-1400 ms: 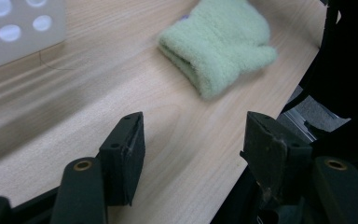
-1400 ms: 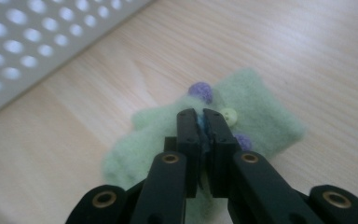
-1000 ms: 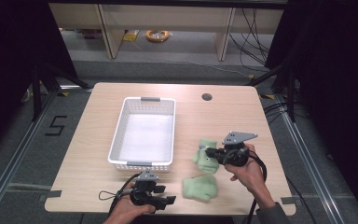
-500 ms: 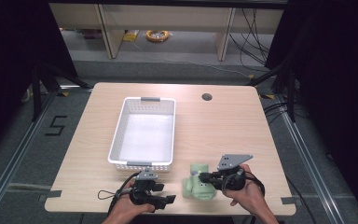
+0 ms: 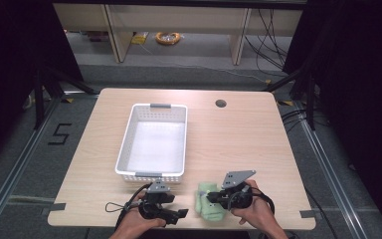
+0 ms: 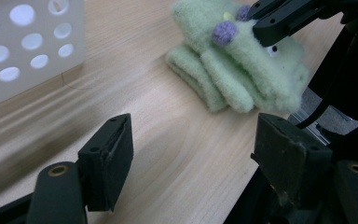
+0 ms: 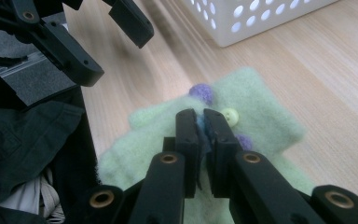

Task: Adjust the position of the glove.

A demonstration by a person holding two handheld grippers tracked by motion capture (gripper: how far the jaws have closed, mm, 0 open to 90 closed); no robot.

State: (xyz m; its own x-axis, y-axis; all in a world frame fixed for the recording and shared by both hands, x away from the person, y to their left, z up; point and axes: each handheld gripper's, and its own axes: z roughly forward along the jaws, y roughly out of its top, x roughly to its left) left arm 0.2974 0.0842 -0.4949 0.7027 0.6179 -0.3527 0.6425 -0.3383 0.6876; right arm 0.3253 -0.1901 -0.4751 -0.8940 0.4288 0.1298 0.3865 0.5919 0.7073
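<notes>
The right claw point(image 7: 204, 122) view shows its jaws pinching one folded green glove point(image 7: 261, 116) with two purple pompoms and a yellow button, while the high view shows it at the counter's point(image 5: 238, 134) six o'clock edge, one white basket point(image 5: 152, 143) at ten o'clock from it, and the left claw point(image 5: 178, 215), just opening, gaping empty at nine.

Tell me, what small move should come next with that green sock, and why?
Probably lift the sock toward the basket: the right gripper is shut on it, the left gripper stands open with nothing between its jaws, and the basket is beside them.
</notes>
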